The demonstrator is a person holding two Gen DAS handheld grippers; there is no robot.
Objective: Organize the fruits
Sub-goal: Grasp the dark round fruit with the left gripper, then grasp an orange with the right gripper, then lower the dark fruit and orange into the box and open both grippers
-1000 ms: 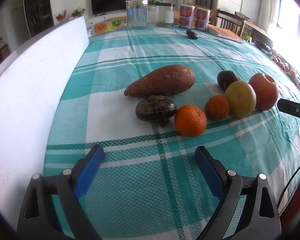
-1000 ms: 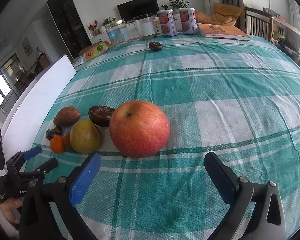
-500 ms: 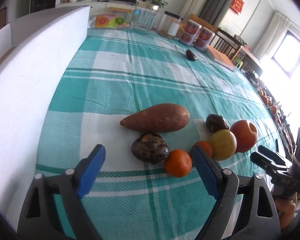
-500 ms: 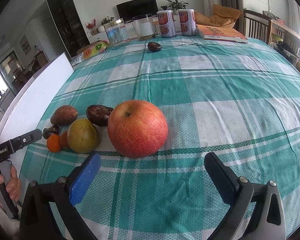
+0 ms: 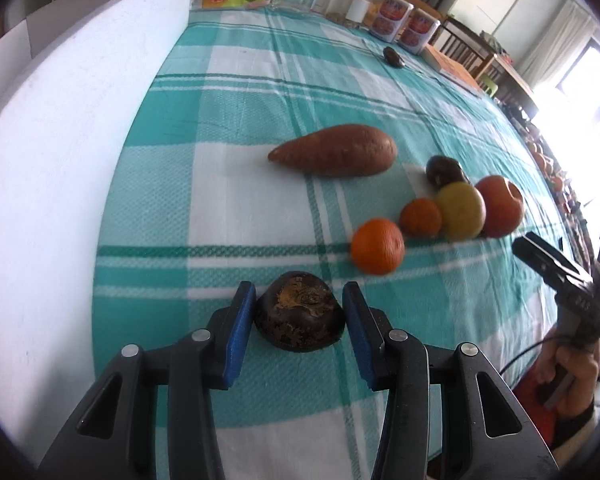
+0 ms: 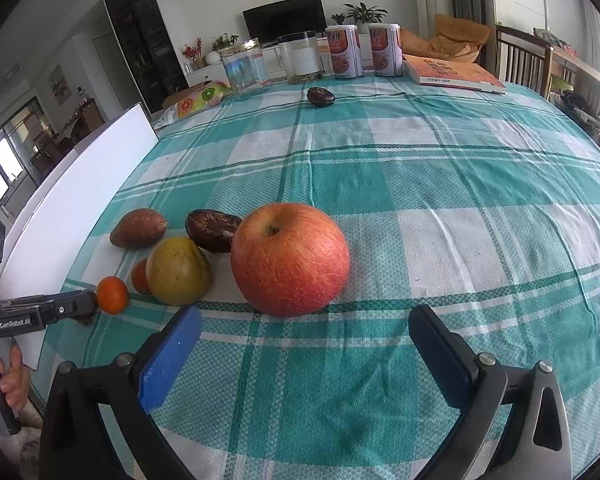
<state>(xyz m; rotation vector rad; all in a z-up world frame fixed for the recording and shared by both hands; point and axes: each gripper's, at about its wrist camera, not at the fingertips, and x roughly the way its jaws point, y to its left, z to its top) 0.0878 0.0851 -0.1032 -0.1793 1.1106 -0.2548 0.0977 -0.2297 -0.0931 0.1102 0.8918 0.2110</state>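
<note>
The left gripper (image 5: 299,317) now closes on the dark fruit (image 5: 299,316), which half a second ago lay free beside the orange (image 5: 377,245); it is held near the table's (image 5: 236,92) near edge. So sorting begins (right gripper (image 6: 300,344) stays wide before the apple (image 6: 290,258)).

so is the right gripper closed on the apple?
No. In the right wrist view the right gripper stands wide open, and the apple sits on the tablecloth ahead of its fingertips, untouched.
</note>
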